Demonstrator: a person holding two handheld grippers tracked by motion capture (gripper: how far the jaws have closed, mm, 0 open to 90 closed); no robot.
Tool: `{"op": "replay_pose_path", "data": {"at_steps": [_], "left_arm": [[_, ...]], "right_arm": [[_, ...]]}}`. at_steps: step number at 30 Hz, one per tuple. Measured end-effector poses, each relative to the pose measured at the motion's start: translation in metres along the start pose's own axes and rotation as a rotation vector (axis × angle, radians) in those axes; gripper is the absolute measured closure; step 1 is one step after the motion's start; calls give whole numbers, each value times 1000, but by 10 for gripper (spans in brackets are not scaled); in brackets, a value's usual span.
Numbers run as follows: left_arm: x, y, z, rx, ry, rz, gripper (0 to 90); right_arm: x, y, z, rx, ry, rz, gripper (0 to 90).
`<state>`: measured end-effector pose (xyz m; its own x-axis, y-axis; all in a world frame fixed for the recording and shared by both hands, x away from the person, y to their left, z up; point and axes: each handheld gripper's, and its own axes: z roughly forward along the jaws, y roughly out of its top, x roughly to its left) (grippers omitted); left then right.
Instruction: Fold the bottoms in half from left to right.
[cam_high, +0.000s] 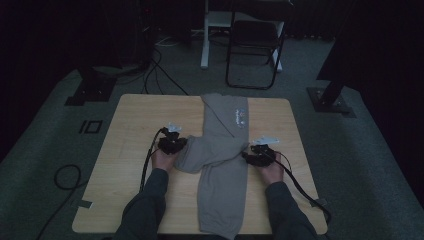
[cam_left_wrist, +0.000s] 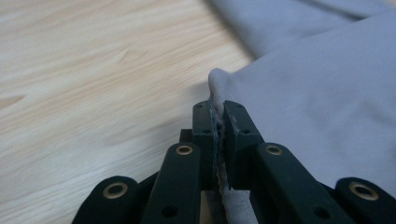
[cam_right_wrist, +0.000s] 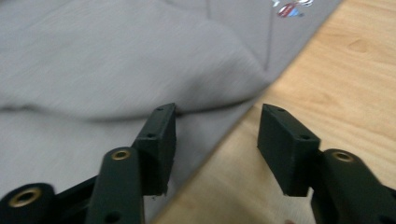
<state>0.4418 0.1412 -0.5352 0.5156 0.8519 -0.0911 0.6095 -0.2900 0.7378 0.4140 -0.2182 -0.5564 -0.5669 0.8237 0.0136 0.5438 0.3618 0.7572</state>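
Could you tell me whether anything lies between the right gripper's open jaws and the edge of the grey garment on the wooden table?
Nothing visible does. The right gripper stands open right at the edge of the grey fabric garment, with only bare light wooden table between its jaws. The left gripper is already clamped on a fold of the garment.

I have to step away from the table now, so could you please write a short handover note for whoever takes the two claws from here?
Left claw: shut on a pinched fold at the edge of the grey garment.
Right claw: jaws open at the garment's other edge, one over the cloth and one over the wooden table; nothing gripped.
Garment: lies lengthwise down the middle of the table, its small printed logo at the far end, a sleeve-like part folded across towards the left claw.
Done: one fold appears laid across the body.
Left: probably grip with the right claw and finish folding.
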Motion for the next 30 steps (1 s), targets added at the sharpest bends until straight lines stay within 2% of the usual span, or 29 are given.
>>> {"op": "replay_pose_path", "data": {"at_steps": [1, 2, 5, 8, 9, 14, 15, 17, 18, 20, 21, 22, 27, 30], "left_arm": [[-6, 3, -5, -24, -29, 6, 841], [-6, 3, -5, -24, -29, 6, 841], [-18, 8, -13, -54, -64, 26, 842], [-34, 12, -19, -78, -101, 55, 842], [-40, 13, -21, -83, -113, 64, 842], [-73, 14, -28, -101, -188, 131, 842], [-87, 12, -29, -94, -218, 161, 842], [-87, 12, -29, -94, -218, 161, 842], [-100, 8, -30, -88, -246, 189, 842], [-112, 3, -31, -81, -277, 206, 842], [-122, -3, -32, -75, -299, 228, 842], [-122, -3, -32, -75, -299, 228, 842], [-143, -18, -37, -53, -348, 280, 842], [-155, -28, -41, -19, -387, 312, 842]], "right_arm": [[0, -2, -3, 0, 8, -4, 462], [-1, -5, -6, 3, 13, -6, 459], [-5, -8, -12, 18, 9, -2, 444], [-14, -14, -25, 9, -11, 27, 443], [-19, -19, -33, 12, -36, 36, 443], [-28, -29, -41, 32, -70, 41, 444], [-31, -33, -42, 28, -71, 52, 446], [-32, -34, -43, 27, -72, 58, 446], [-32, -34, -43, 27, -72, 58, 446], [-32, -35, -42, 19, -80, 52, 439], [-32, -35, -42, 16, -79, 50, 438], [-32, -35, -42, 16, -79, 50, 438], [-32, -36, -42, 6, -72, 47, 432], [-32, -36, -42, 6, -73, 47, 432]]}}
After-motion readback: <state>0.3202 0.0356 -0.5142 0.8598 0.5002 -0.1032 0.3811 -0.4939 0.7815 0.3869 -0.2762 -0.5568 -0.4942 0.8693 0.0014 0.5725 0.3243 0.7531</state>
